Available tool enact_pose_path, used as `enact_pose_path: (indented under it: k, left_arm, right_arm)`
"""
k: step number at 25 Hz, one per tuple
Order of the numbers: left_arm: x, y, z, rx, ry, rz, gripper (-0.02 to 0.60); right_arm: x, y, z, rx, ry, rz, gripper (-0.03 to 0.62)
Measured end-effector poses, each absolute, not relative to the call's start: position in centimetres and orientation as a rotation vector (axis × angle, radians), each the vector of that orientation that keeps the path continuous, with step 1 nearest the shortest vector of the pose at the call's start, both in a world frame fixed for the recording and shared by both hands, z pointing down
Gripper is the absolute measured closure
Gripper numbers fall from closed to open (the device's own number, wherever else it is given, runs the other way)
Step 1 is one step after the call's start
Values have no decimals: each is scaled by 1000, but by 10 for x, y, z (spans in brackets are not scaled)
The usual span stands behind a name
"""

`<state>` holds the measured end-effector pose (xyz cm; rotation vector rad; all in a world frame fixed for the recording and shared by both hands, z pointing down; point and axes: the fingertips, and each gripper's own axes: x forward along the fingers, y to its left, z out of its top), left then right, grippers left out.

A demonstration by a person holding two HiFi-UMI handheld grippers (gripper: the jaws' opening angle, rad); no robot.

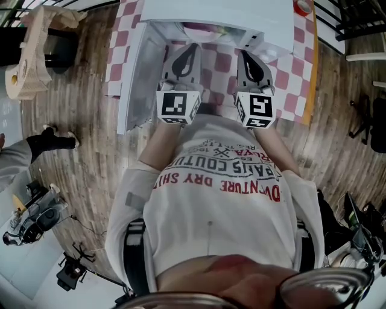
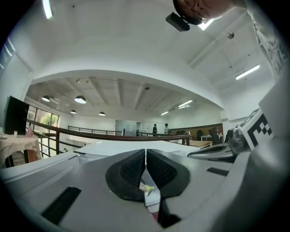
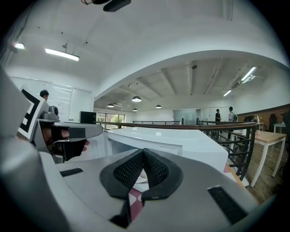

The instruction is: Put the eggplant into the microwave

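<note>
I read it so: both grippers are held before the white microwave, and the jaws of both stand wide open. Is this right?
Not quite. The left gripper and the right gripper are held before the white microwave, but the jaws of both are shut, as the left gripper view and the right gripper view show.

The right gripper [image 3: 144, 151] has its black jaws pressed together with nothing between them. Just beyond stands the white microwave [image 3: 181, 140], on a red-and-white checked cloth [image 3: 135, 197]. The left gripper [image 3: 90, 130] shows at the left edge. Behind the microwave runs a dark railing [image 3: 235, 136], with a table [image 3: 272, 136] to the right and two people [image 3: 218, 115] far off.
</note>
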<state>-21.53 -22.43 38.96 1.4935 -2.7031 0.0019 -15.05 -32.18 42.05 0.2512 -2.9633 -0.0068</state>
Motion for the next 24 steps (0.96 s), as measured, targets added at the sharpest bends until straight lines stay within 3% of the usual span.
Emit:
enact_pose_path:
  k: [24]
  left_arm:
    - [-222,-232,414,1467,-2619,64,554]
  right_arm:
    - [-159,-315,436,178,-2929,-20,572]
